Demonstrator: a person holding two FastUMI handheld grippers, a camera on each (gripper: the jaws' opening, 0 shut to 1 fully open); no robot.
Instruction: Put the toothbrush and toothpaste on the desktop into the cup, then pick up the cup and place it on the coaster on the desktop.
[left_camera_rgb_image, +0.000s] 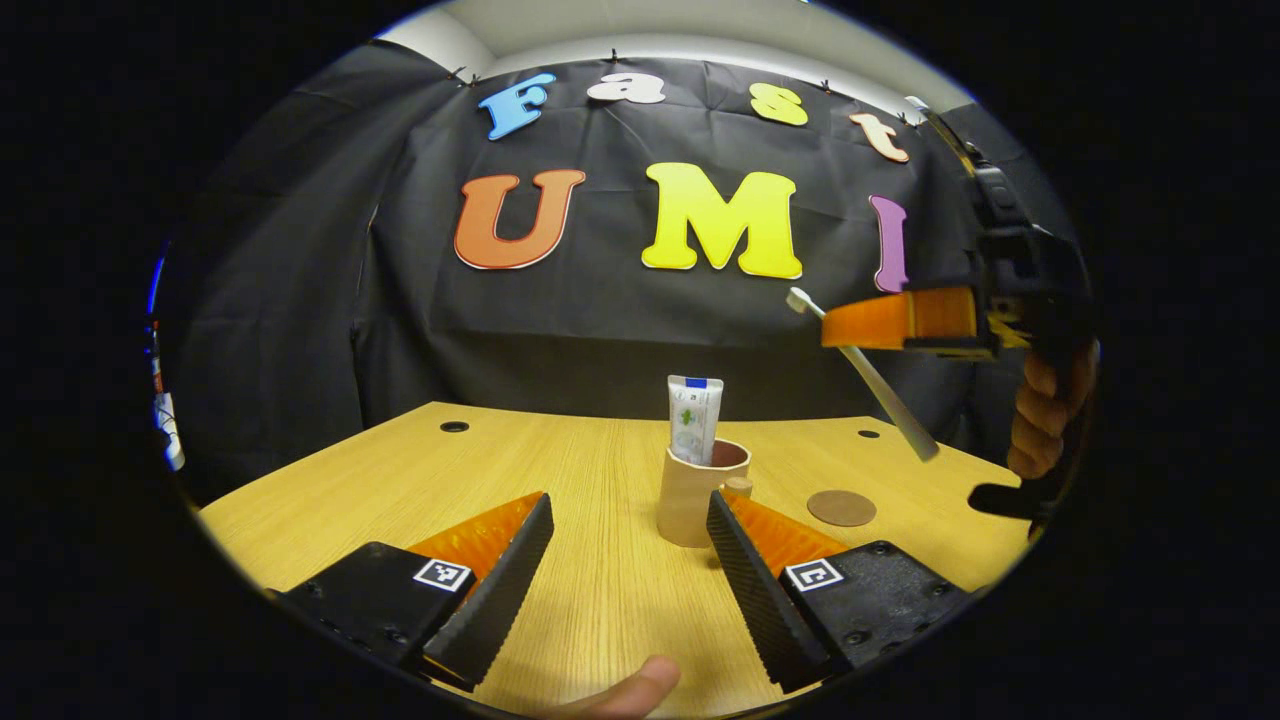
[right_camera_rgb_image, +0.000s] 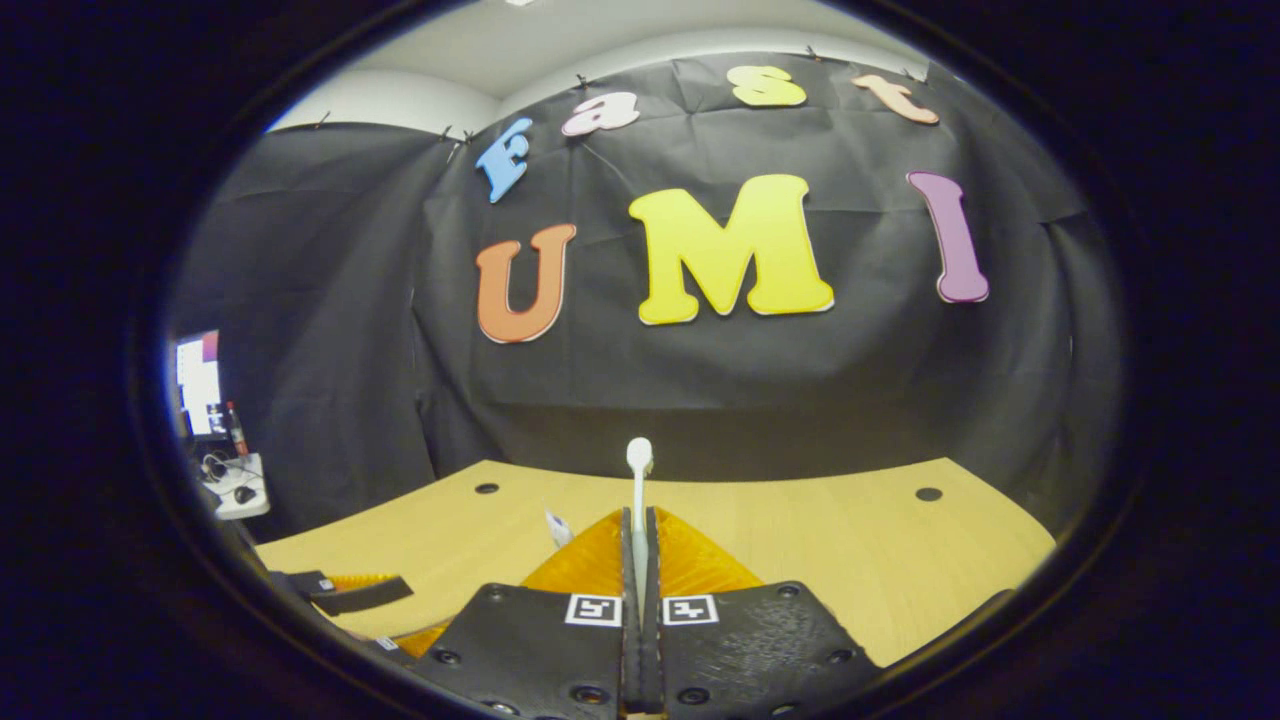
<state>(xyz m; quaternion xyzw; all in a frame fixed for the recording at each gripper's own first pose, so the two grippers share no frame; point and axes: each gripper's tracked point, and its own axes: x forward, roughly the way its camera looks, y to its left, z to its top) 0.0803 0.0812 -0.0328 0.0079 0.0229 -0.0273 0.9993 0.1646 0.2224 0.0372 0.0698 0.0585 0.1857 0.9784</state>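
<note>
Above the pale wood-grain bench (left_camera_rgb_image: 600, 590), the right gripper (right_camera_rgb_image: 640, 530) has its two fingers (right_camera_rgb_image: 628, 600) pressed together on the handle of a white plastic toothbrush (right_camera_rgb_image: 639, 480), which stands up between them in the right gripper view with its bristle head topmost. Seen from the left gripper view, that same gripper (left_camera_rgb_image: 870, 322) hangs in the air at the right, held by a person's hand (left_camera_rgb_image: 1040, 415); the toothbrush (left_camera_rgb_image: 880, 390) slants through its fingertips, head up and to the left, tail pointing down toward the bench, well clear of the wood.

Lower in the left gripper view, the left gripper (left_camera_rgb_image: 630, 525) rests with its fingers (left_camera_rgb_image: 505, 585) wide apart and nothing between them but bare bench. A tan cylindrical cup (left_camera_rgb_image: 690, 495) with a dark inside stands upright just beyond the fingertips, close against the tip of the finger on the right side of the view; whether they touch cannot be told from this angle. A white toothpaste tube (left_camera_rgb_image: 694, 418) with a blue band at its top stands in the cup, leaning on the rim. A round brown coaster (left_camera_rgb_image: 841, 507) lies flat on the bench to the right of the cup, apart from it. The toothbrush hangs higher than both cup and coaster, off to their right. A fingertip (left_camera_rgb_image: 640, 690) shows at the bottom edge.
</note>
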